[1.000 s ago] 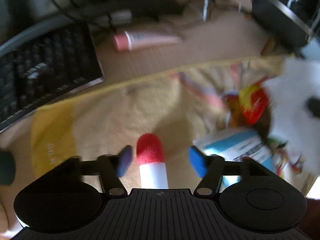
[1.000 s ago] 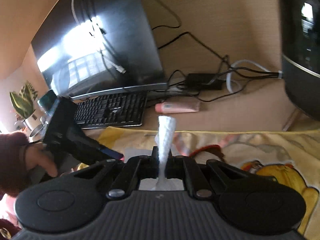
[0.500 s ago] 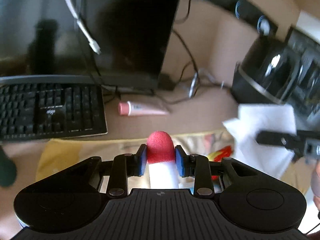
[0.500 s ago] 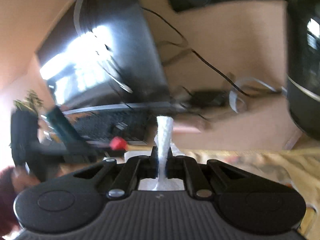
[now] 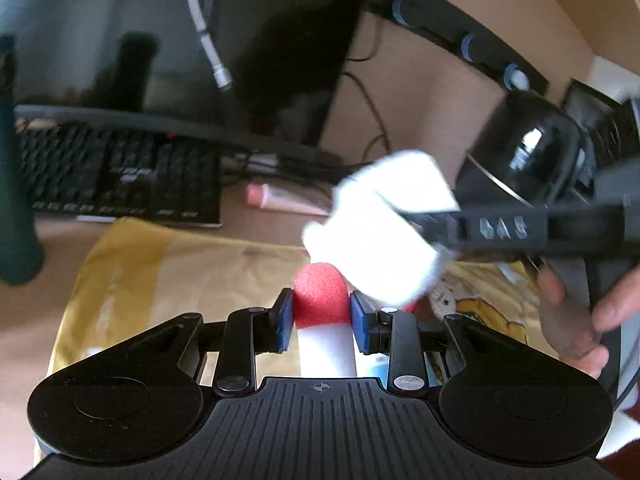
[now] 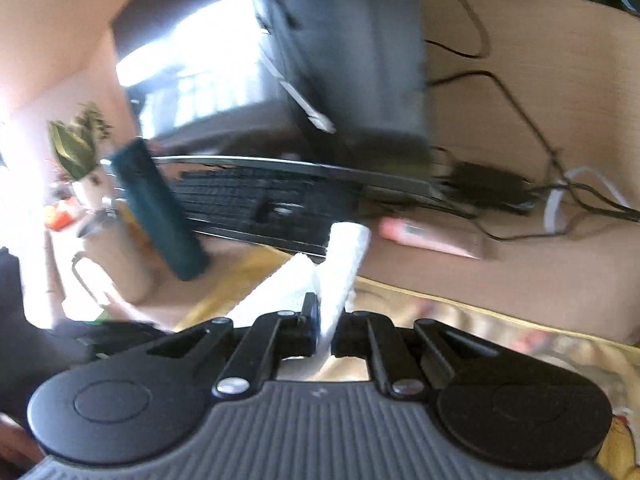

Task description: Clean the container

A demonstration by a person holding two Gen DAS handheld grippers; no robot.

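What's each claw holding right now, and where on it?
Left claw: shut on the white container, gripped at its red cap. Right claw: shut on the white tissue, pinched at its lower edge.

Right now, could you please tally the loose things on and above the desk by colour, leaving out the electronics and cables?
Red and white: 1, the bottle shut in the left gripper.
White: 1, the tissue shut in the right gripper.
Pink: 1, the tube.
Dark green: 1, the cylinder.
Yellow: 1, the cloth.
Total: 5.
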